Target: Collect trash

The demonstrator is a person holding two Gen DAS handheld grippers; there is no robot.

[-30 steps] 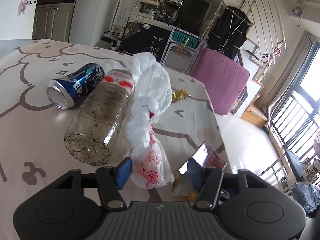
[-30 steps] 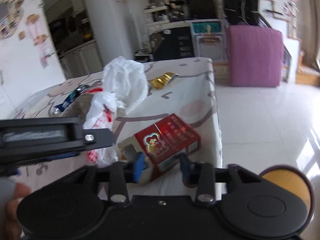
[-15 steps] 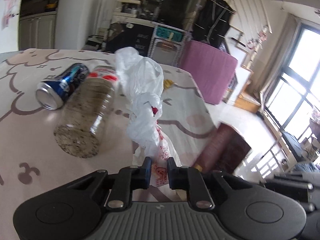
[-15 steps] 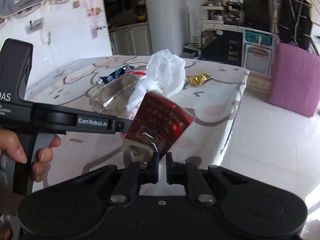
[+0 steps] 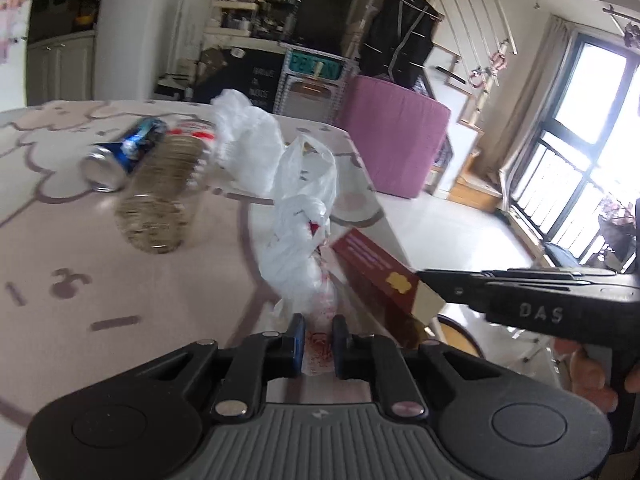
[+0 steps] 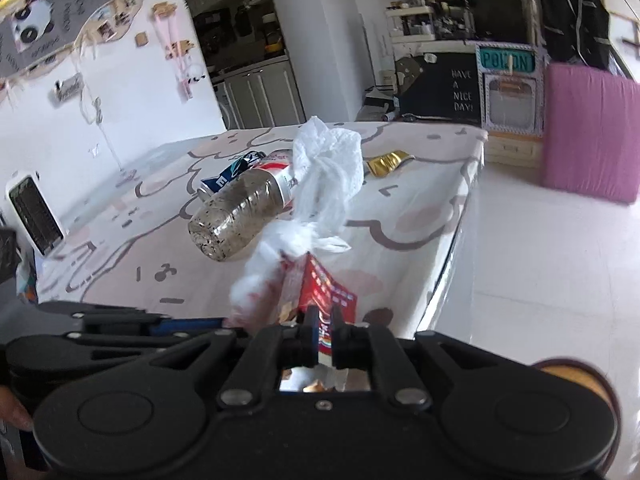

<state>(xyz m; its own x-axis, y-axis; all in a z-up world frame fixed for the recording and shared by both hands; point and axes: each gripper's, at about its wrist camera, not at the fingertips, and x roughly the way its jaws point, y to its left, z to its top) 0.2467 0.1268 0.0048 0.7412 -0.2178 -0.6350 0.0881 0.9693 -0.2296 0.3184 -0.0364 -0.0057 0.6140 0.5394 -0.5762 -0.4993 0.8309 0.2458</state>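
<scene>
One can point(image 5: 120, 155), one bottle point(image 5: 164, 196), one bag point(image 5: 298, 240), one box point(image 5: 376, 276).

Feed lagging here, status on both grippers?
Left gripper shut on plastic bag. Right gripper shut on red carton. Bottle, can on table.

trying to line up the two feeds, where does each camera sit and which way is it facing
Left wrist: sits on the left tool, looking forward over the table toward the window side; its fingers pinch a white plastic bag; the right tool and a hand show at right.
Right wrist: sits on the right tool, facing across the table toward the kitchen; its fingers clamp a red box; the left tool shows at left.
Shared: bag, red box, plastic bottle, blue can.
</scene>
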